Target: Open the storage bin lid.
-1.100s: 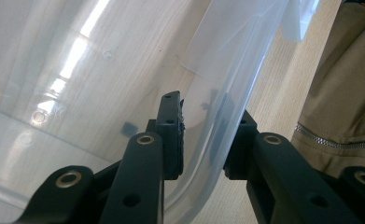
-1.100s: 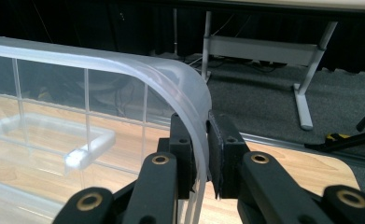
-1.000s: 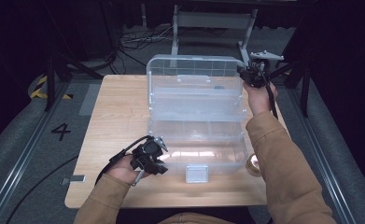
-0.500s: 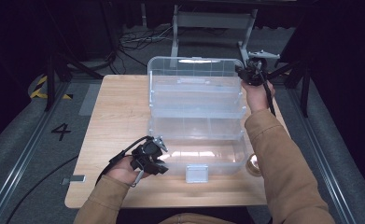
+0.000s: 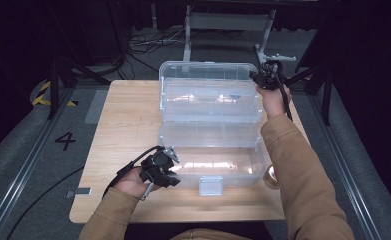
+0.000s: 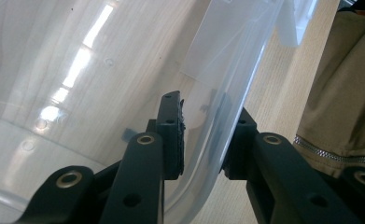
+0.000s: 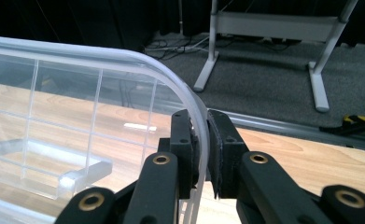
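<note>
**Tongs on clear tiered organiser box**

Right gripper [image 7: 202, 154] pinches the raised lid [image 5: 203, 71] rim at its far corner. Left gripper [image 6: 203, 140] straddles the bottom tub's [image 5: 218, 167] near wall, its jaws clamped on it. Box sits mid-table [image 5: 128, 115]; compartments look bare. Small round brass-coloured object [image 5: 271, 176] beside it.

a clear plastic organiser box [image 5: 210, 125] stands open on the wooden table [image 5: 128, 120], its lid raised at the far side. the right gripper [image 5: 266, 80] grips the lid's corner; the left gripper [image 5: 169, 176] holds the near left corner.
</note>
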Tool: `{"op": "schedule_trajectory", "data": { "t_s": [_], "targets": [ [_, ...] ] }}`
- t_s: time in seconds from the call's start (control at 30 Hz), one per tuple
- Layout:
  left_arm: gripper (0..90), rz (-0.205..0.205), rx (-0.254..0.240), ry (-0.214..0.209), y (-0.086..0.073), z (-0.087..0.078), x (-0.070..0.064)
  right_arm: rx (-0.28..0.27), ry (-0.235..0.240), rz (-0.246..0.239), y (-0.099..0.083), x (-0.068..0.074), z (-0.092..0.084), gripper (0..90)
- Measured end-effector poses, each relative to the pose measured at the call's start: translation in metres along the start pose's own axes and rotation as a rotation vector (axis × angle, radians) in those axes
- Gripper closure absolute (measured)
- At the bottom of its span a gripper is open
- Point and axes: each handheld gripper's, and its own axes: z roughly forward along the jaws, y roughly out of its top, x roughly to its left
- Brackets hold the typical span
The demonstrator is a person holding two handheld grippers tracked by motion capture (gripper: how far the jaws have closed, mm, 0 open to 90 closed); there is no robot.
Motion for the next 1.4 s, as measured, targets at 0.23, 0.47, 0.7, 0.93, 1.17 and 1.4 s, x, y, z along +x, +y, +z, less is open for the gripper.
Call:
{"op": "schedule_trajectory", "data": {
  "t_s": [0.23, 0.47, 0.7, 0.93, 1.17, 1.4],
  "targets": [
    [73.6, 0.004, 0.0, 0.0, 0.0, 0.0, 0.0, 0.034, 0.015, -0.002, 0.0, -0.005, 0.007, 81.5],
    [73.6, 0.004, -0.003, -0.001, 0.0, 0.0, 0.0, 0.044, 0.028, 0.002, -0.003, -0.008, 0.015, 81.5],
    [73.7, 0.008, -0.006, -0.002, -0.001, 0.0, 0.0, 0.058, 0.046, 0.0, -0.006, -0.012, 0.023, 81.4],
    [74.0, 0.01, -0.016, -0.01, -0.001, 0.0, 0.001, 0.078, 0.064, -0.006, -0.01, -0.016, 0.033, 81.4],
    [73.9, 0.009, -0.017, -0.012, -0.001, 0.0, 0.001, 0.09, 0.076, -0.023, -0.013, -0.019, 0.038, 81.4],
    [73.9, 0.01, -0.017, -0.014, -0.001, 0.0, 0.001, 0.118, 0.079, -0.003, -0.017, -0.021, 0.045, 81.9]
  ]
}}
